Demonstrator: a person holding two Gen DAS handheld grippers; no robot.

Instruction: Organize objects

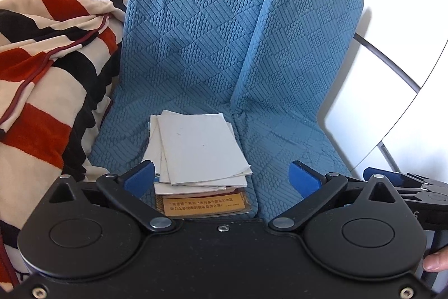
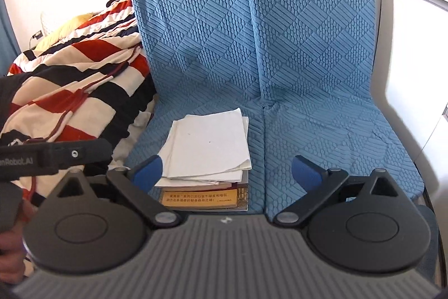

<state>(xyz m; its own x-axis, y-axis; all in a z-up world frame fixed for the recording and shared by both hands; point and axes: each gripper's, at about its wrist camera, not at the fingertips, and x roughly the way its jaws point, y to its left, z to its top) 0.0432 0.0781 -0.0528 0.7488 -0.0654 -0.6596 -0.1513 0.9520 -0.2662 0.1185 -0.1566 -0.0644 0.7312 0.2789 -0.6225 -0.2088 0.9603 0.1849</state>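
1. Stack of loose white papers (image 1: 200,149) on a book (image 1: 203,204) sits at the front edge of the blue seat cushion (image 1: 280,136), left half.
2. Left gripper (image 1: 222,181): jaws apart, empty.
3. Right gripper (image 2: 226,178): jaws apart, empty; stack likely set down as gathered.

The chair cover (image 2: 294,46) was a blue cloth, matt and thickly embossed in squares of ribs and scales. Beside it lay a striped blanket (image 1: 50,52), soft and fleecy-looking, edged with a smooth dark red piping. On the seat the loose sheets (image 1: 201,145) were plain matt paper, a little creased at the corners, and the book (image 2: 204,199) under them had a glossier cover with an orange band. The left hand-held gripper (image 1: 221,177) was matt black plastic with shiny metal pivots and blue pads; the right hand-held gripper (image 2: 226,171) looked the same, its body ribbed.
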